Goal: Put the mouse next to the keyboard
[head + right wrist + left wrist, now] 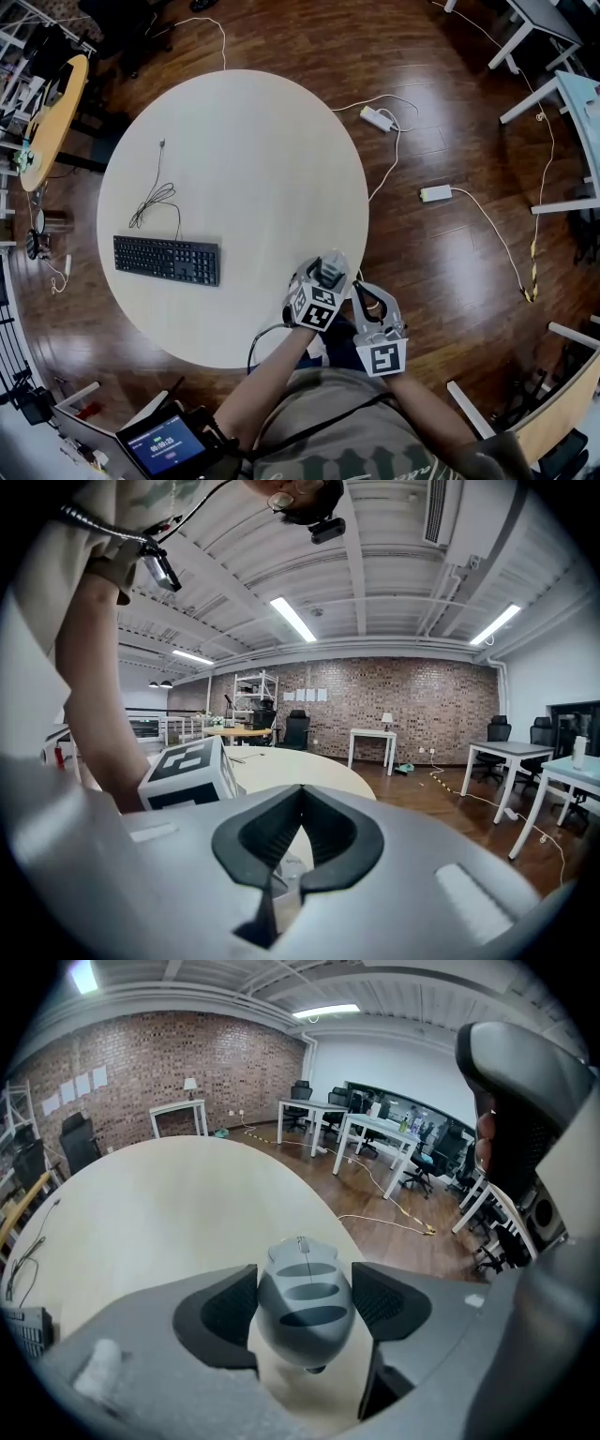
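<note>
**Mouse in the left gripper at the table's near edge, keyboard well apart**

The left gripper (328, 269) holds the grey, rounded plastic computer mouse (302, 1299). Its 2 black ribbed pads (221, 1314) close on the mouse's flanks, 1 on each side, with the scroll wheel end pointing away from the gripper. In the left gripper view the pale tabletop lies directly beneath the mouse. I cannot tell whether the mouse's underside touches it.

In the head view this grip sits over the near right edge of the round, pale wooden table (253, 131). The black flat keyboard (167, 260) lies on the left part of the same table, with its long side running roughly left to right. It is well apart from the mouse, with bare tabletop between the 2. A thin black cable (155, 195) lies in loose loops on the table just beyond the keyboard.

The right gripper (367, 296) hangs just beside the left one, off the table's edge and nearer the person. Its jaws are together, their tips meeting, with nothing between them. The left gripper's marker cube (187, 772) shows close at its left.

On the dark wooden plank floor (450, 253), to the right of the table, lie 2 white power adapters (377, 117) with white cords trailing from them. A small black device with a lit blue screen (163, 444) shows at the bottom of the head view.
</note>
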Tool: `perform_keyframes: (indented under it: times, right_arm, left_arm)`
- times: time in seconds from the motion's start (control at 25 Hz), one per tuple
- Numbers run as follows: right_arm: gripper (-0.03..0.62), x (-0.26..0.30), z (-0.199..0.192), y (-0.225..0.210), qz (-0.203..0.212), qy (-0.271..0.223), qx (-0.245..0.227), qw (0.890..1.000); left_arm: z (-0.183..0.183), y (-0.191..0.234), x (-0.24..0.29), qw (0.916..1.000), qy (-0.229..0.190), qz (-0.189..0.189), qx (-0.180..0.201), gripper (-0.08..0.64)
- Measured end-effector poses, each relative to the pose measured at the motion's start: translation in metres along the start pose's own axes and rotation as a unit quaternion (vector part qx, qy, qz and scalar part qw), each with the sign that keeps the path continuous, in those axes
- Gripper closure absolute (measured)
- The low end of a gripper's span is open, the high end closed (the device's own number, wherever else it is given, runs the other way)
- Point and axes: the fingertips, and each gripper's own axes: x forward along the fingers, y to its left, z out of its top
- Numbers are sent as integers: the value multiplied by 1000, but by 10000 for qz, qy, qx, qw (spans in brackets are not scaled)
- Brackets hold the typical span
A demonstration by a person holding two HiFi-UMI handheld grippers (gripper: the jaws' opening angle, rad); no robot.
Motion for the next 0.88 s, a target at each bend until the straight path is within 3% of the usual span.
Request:
perform_keyframes:
  times: [0.36, 0.6, 0.88]
  right_arm:
    - [588, 2, -3, -5, 0, 81, -18, 10000]
    - [588, 0, 6, -4, 41, 26, -10, 10000]
    - [588, 6, 27, 0, 81, -315, 184, 9993]
  left_arm:
    - [18, -1, -8, 9987, -274, 3, 434, 233]
    - [18, 2, -32, 9984, -511, 150, 170, 235]
    - [43, 17, -89, 9882, -1428, 514, -183, 239]
